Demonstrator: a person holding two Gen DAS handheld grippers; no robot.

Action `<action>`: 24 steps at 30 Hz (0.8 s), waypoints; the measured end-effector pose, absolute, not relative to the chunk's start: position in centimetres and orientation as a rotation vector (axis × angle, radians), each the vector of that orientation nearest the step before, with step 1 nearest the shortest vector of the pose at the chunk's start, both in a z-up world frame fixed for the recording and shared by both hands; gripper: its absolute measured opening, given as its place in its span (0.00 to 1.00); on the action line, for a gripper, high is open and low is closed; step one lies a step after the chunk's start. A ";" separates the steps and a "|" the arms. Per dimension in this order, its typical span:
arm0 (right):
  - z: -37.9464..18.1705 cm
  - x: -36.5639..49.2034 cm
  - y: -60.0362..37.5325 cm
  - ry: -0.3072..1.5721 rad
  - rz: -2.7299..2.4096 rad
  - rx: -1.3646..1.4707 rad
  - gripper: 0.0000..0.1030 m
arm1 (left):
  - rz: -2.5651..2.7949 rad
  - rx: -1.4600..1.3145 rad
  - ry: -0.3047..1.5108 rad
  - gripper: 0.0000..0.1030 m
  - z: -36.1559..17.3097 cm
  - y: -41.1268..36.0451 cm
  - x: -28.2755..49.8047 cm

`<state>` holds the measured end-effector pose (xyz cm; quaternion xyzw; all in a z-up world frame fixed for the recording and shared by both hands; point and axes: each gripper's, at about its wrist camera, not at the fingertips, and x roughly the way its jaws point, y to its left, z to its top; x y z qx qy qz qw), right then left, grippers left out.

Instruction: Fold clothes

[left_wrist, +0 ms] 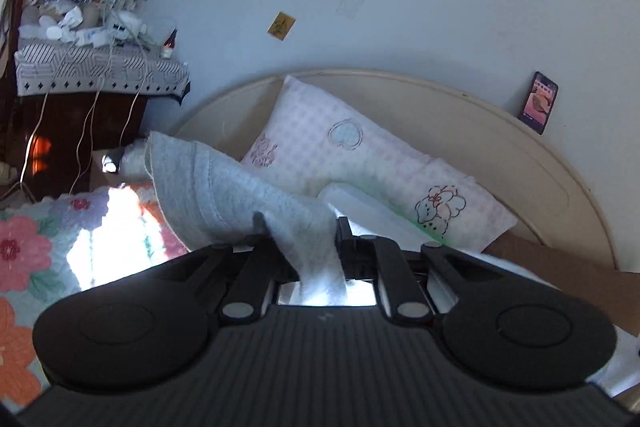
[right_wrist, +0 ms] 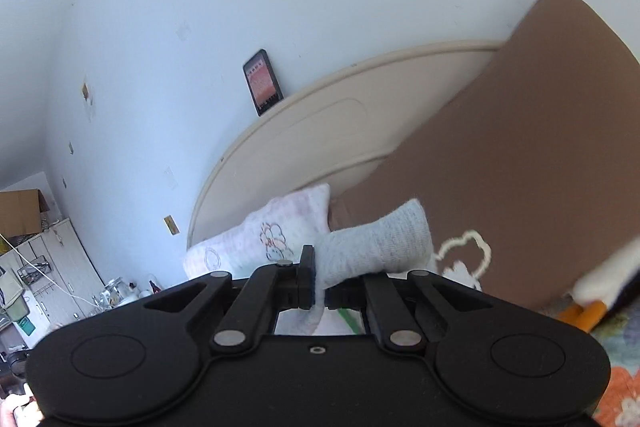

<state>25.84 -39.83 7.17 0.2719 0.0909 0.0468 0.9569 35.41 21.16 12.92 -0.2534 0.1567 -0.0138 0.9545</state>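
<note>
A light grey knit garment (left_wrist: pixel 224 195) is pinched in my left gripper (left_wrist: pixel 298 227) and lifted above the bed; its free end sticks up and to the left. In the right wrist view my right gripper (right_wrist: pixel 320 273) is shut on another part of the same grey garment (right_wrist: pixel 384 243), which sticks out to the right past the fingers. Both grippers point toward the headboard. The cloth between the two grippers is hidden.
A cream curved headboard (left_wrist: pixel 460 115) stands against the white wall. A pink-checked pillow (left_wrist: pixel 340 163) lies under the left gripper. A phone (left_wrist: pixel 538 103) leans on the wall. A cluttered side table (left_wrist: pixel 100 67) stands left. A brown cushion (right_wrist: pixel 520 147) stands right. A floral bedspread (left_wrist: pixel 24 251) covers the bed.
</note>
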 end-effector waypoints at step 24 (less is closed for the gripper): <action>-16.1 12.2 -39.6 0.755 -0.163 0.614 0.04 | 0.178 -0.351 0.947 0.12 -10.2 18.8 23.7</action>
